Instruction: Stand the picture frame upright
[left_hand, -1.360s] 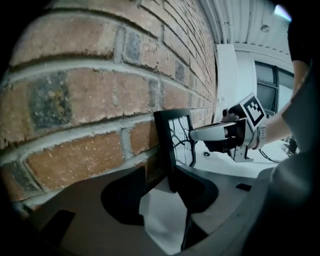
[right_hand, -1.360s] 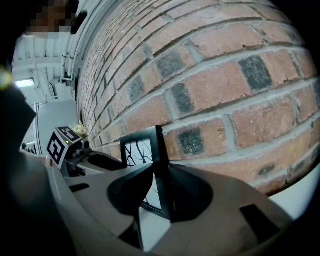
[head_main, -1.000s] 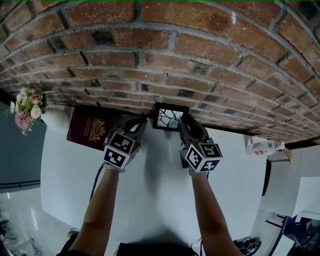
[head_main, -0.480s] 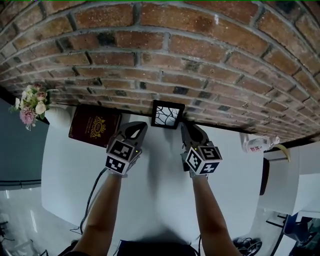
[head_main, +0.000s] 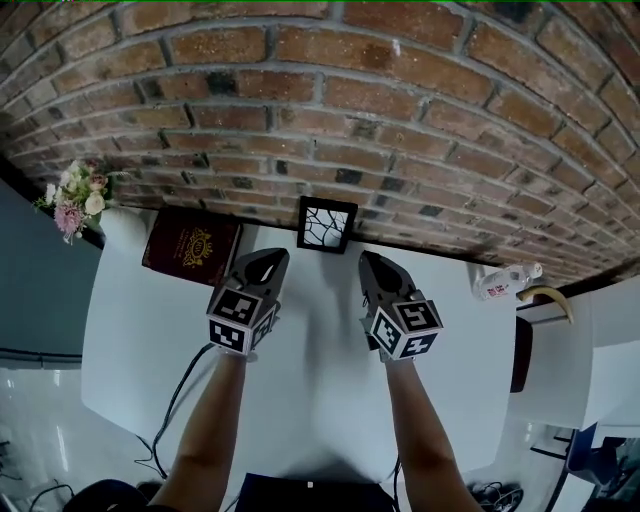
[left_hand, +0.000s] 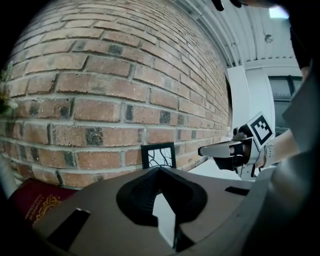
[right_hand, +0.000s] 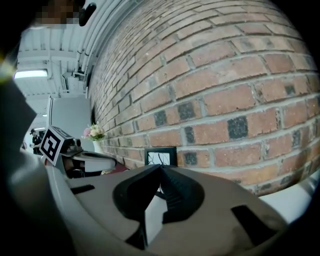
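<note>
At upper centre of the view, the picture frame (head_main: 327, 224) stands upright against the brick wall (head_main: 400, 100) on the white surface (head_main: 310, 400). My left tool (head_main: 271, 257) and right tool (head_main: 366, 259) are closed, empty, near it.

Small square picture frame (head_main: 327, 224), thin black border, white inset printed with black branching, crack-like lines. Standing upright, printed face turned out toward the room, back against the brick wall (head_main: 420, 110). Bottom edge resting on the white table (head_main: 310, 380) at its far edge, right where tabletop meets wall. Whether dead vertical or leaning slightly back: cannot tell.
</note>
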